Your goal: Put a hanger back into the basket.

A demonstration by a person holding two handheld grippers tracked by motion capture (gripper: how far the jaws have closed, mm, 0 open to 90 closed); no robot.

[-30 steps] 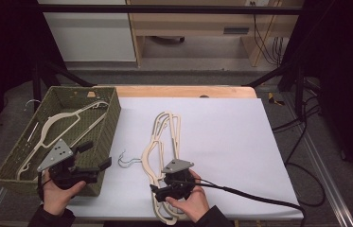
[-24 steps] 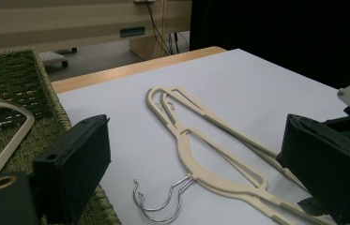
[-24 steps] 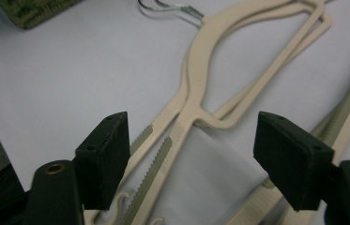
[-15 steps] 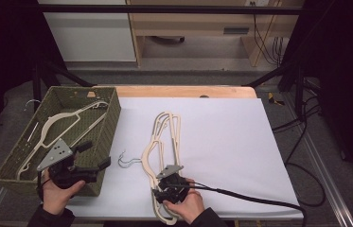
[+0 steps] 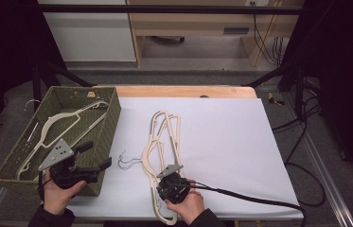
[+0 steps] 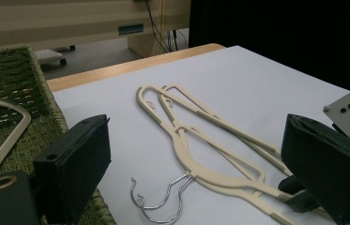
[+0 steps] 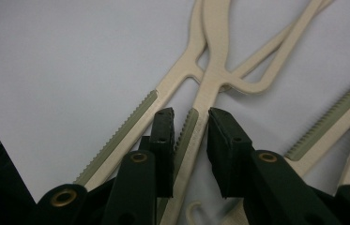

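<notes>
Since 1 second ago the right claw (image 5: 170, 188) has dipped onto the near arm of the top hanger (image 5: 154, 151), its jaws just closing around that arm without yet clearly pinching it. Working left to right: the left claw (image 5: 83, 165) hangs released beside the basket (image 5: 110, 120), left of the 2 stacked hangers. I'd clench on 1 arm only, then lift slowly so the hooks (image 6: 161, 202) untangle.

High view: the right gripper (image 5: 173, 183) and the hand behind it cover the lower shoulders of the cream hangers (image 5: 161, 142) near the table's front edge. Right gripper view: hanger arms run off the top and right borders; pad contact with the ribbed arm (image 7: 185, 140) between the jaws is indistinct. Left gripper view: the basket (image 6: 20, 84) is cropped at left.
</notes>
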